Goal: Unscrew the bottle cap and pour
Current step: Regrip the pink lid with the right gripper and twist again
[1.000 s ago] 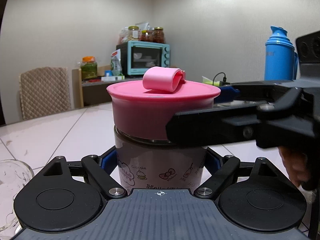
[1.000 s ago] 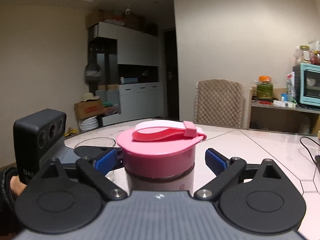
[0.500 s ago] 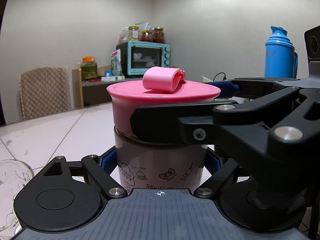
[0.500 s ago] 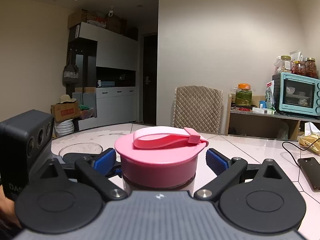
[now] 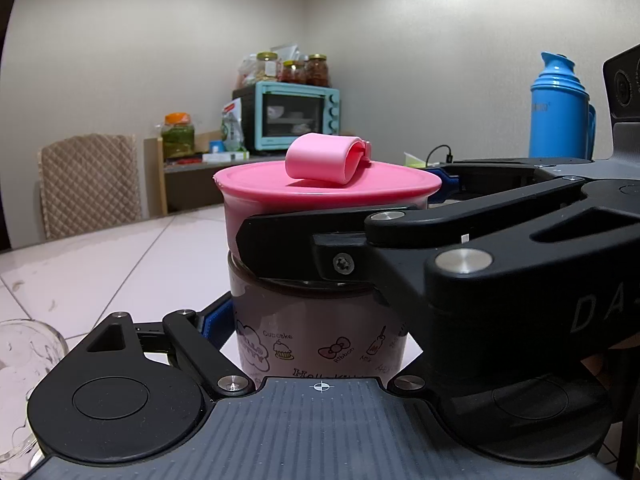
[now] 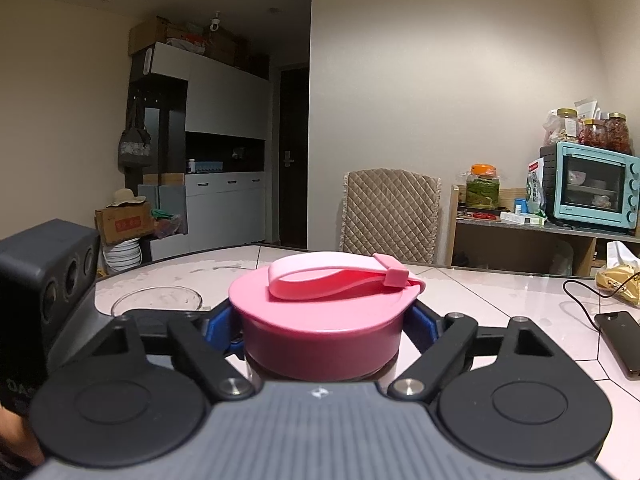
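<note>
Your left gripper (image 5: 320, 332) clamped the bottle (image 5: 316, 320) steady while your right gripper (image 6: 322, 326) just closed around its pink cap (image 6: 320, 320), ready to unscrew.

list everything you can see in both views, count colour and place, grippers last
bottle: 1, clear with cartoon print, on the table, near centre
bottle cap: 1, pink with a strap loop, on the bottle
glass bowl: 1, clear, on the table left of the bottle
table: 1, pale pink tiles
toaster oven: 1, teal, on a side shelf
jars: 3, clear with gold lids, on the oven
jar of greens: 1, orange lid, on the shelf
thermos: 1, blue, right background
chair: 1, beige quilted, behind the table
phone: 1, dark, right on the table
left gripper: black, shut on the bottle
right gripper: black, jaws just closed onto the bottle cap
</note>
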